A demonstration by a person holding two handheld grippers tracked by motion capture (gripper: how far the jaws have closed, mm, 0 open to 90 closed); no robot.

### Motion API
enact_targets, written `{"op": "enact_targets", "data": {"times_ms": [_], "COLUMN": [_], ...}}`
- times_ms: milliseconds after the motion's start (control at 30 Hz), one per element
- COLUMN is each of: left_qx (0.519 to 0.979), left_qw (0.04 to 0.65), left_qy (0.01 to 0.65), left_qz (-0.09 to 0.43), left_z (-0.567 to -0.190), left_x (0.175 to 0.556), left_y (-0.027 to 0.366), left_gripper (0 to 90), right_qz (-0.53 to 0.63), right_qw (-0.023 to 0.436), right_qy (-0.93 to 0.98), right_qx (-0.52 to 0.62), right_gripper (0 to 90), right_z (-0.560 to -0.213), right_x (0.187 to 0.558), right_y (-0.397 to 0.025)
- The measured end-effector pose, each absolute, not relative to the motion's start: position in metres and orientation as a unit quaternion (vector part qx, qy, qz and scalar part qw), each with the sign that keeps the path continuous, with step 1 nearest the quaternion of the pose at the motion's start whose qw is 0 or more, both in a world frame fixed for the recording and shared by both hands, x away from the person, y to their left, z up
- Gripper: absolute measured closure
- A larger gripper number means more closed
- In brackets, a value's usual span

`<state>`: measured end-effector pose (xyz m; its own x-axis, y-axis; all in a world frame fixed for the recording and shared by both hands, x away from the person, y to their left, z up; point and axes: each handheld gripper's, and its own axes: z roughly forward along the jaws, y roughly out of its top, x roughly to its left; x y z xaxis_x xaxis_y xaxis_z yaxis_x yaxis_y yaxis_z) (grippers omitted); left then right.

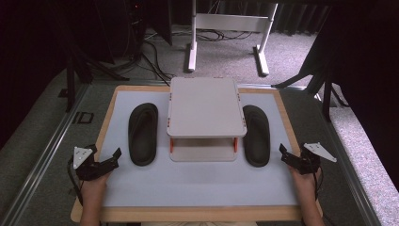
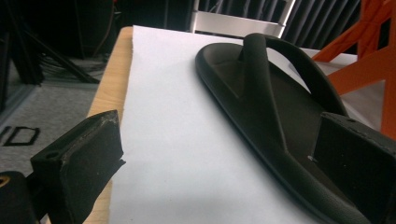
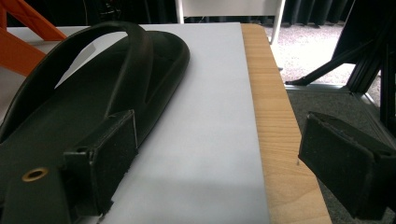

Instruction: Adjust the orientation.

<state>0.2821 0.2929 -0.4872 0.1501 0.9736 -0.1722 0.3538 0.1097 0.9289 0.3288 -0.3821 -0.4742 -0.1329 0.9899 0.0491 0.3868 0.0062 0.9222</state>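
Note:
Two black flip-flops lie flat on a pale mat: the left flip-flop and the right flip-flop. A low white two-tier shelf with orange posts stands between them. My left gripper is open, just left of and nearer than the left flip-flop's heel. Near the mat's right edge my right gripper is open too, beside the right flip-flop's heel. Neither gripper holds anything.
The mat lies on a wooden board with bare wood at its edges. The shelf's orange posts rise close beside each flip-flop. A white table frame and cables lie on the carpet beyond.

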Motion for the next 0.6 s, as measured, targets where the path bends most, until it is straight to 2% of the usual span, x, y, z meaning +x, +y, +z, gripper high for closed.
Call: {"op": "enact_targets", "data": {"times_ms": [300, 600], "left_qx": [0.582, 0.625], "left_qw": [0.485, 0.459], "left_qy": [0.584, 0.592], "left_qz": [0.293, 0.220], "left_z": [-0.487, -0.485], "left_x": [0.286, 0.298], "left_y": [0.299, 0.303], "left_gripper": [1.7, 3.1], "right_qz": [0.432, 0.431], "right_qw": [0.349, 0.344], "right_qy": [0.620, 0.624], "right_qx": [0.555, 0.554], "right_gripper": [11.0, 11.0], "right_z": [-0.474, -0.474], "right_x": [0.329, 0.329], "right_y": [-0.381, -0.381]}}
